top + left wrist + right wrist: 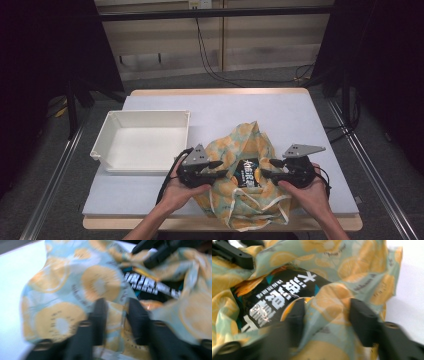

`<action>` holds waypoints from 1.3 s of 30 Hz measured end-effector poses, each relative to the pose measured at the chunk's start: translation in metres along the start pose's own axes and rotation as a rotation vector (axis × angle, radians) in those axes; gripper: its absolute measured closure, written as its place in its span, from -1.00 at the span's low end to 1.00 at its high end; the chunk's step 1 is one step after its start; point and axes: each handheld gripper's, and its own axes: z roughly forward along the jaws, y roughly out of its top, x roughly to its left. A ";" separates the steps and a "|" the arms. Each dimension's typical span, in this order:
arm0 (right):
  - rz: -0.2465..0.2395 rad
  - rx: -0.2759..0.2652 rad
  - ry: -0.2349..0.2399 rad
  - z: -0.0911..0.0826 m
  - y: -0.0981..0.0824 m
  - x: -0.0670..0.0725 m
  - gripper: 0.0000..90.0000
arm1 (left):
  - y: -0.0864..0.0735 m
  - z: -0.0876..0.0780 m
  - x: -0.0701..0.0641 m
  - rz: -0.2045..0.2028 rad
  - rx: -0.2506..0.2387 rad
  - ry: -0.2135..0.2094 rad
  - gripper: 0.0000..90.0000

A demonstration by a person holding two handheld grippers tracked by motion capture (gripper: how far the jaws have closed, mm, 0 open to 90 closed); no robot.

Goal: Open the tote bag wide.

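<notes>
I see the orange-print cloth bag (248,172) at the table's (300,120) near edge, right of the white tray (142,140); black snack packet (248,171) sits in its mouth. Left gripper (220,170) clamped on a fold of bag rim; right gripper (265,169) straddles the opposite rim, jaws apart, can't tell if the pads bite.

Left tongs (218,168) and right tongs (265,168) point toward each other, jaws partly closed.

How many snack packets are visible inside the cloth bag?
1: a black packet lies in the open mouth of the orange-print bag; the cloth may hide others.
</notes>
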 end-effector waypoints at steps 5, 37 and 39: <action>0.027 -0.068 0.000 -0.013 -0.007 -0.009 0.99 | -0.008 -0.019 0.008 -0.032 -0.027 0.005 0.98; 0.091 -0.231 0.047 -0.065 -0.047 -0.020 0.33 | -0.028 -0.084 -0.006 -0.107 -0.237 -0.027 0.26; 0.079 -0.248 0.047 -0.068 -0.038 -0.019 0.29 | -0.015 -0.081 -0.011 -0.093 -0.255 -0.047 0.23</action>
